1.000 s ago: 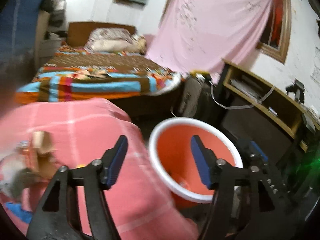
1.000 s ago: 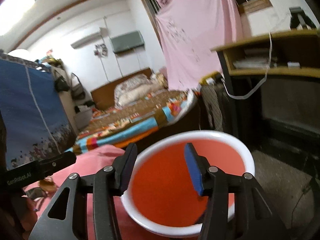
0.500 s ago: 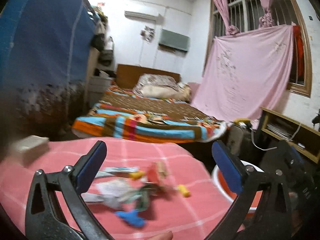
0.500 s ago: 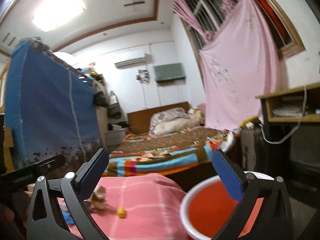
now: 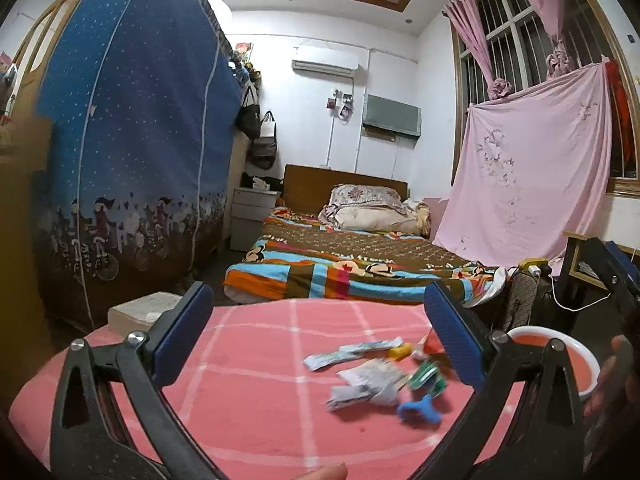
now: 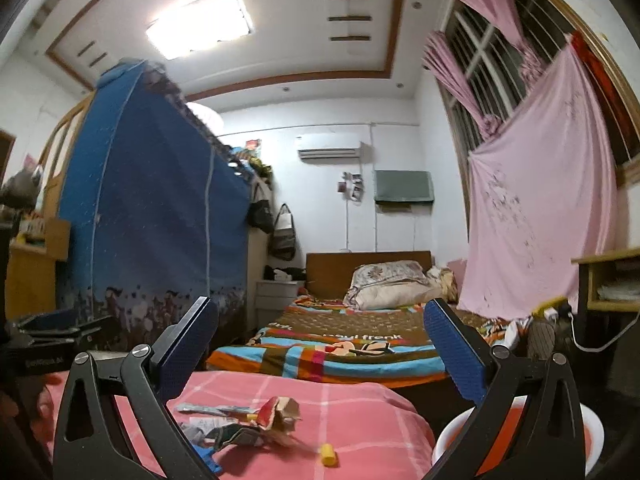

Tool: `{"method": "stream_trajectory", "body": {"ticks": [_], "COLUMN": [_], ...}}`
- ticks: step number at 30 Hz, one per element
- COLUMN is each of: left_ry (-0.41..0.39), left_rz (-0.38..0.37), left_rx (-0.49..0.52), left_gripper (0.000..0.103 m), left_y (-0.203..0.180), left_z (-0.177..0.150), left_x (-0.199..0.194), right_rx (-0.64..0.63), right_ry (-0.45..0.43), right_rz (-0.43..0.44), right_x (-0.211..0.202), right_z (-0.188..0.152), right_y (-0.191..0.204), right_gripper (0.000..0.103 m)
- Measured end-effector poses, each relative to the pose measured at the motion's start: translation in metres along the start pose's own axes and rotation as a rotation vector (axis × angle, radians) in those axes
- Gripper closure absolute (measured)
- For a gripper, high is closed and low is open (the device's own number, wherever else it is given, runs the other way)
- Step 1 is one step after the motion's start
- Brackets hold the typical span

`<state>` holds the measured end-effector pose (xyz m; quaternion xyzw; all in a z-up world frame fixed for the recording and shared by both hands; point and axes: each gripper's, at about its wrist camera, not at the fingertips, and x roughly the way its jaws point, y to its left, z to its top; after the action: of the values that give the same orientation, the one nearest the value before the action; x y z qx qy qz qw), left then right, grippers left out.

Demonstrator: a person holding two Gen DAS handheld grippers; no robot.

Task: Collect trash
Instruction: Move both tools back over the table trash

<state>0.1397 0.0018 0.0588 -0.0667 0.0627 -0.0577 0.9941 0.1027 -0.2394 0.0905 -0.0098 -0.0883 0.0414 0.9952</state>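
Note:
A pile of trash (image 5: 372, 376) lies on the pink checked table (image 5: 248, 392): torn wrappers, a green packet, a small yellow piece and a blue plastic bit. It also shows in the right wrist view (image 6: 256, 428), with a yellow piece (image 6: 329, 460) apart from it. An orange basin with a white rim (image 5: 560, 356) stands beyond the table's right edge and shows in the right wrist view (image 6: 520, 432) too. My left gripper (image 5: 316, 324) is open wide and empty, held above the table. My right gripper (image 6: 320, 340) is open wide and empty, right of the pile.
A white box (image 5: 140, 312) lies at the table's far left edge. A bed with a striped blanket (image 5: 340, 268) stands behind the table. A blue fabric wardrobe (image 5: 132, 160) is on the left, a wooden shelf unit (image 6: 608, 280) on the right.
Both grippers have swung up and left, away from over the basin and toward the table. Both have opened from narrow to wide. The trash pile has come into view.

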Motion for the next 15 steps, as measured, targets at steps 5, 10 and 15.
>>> {"method": "stream_trajectory", "body": {"ticks": [5, 10, 15], "left_ry": [0.069, 0.186, 0.298], "left_rz": [-0.030, -0.074, -0.131], "left_rx": [0.010, 0.011, -0.028], "left_gripper": [0.013, 0.014, 0.015], "left_y": [0.004, -0.002, -0.004], "left_z": [-0.012, -0.024, -0.029], "left_x": [0.010, 0.027, 0.047], "right_rx": [-0.021, 0.021, 0.031], "right_ry": [0.083, 0.210, 0.352], "right_rz": [-0.009, -0.040, -0.049], "right_x": [0.013, 0.034, 0.056], "right_z": [-0.017, -0.027, -0.040], "right_y": [0.004, -0.008, -0.016], "right_gripper": [0.000, 0.000, 0.000]}}
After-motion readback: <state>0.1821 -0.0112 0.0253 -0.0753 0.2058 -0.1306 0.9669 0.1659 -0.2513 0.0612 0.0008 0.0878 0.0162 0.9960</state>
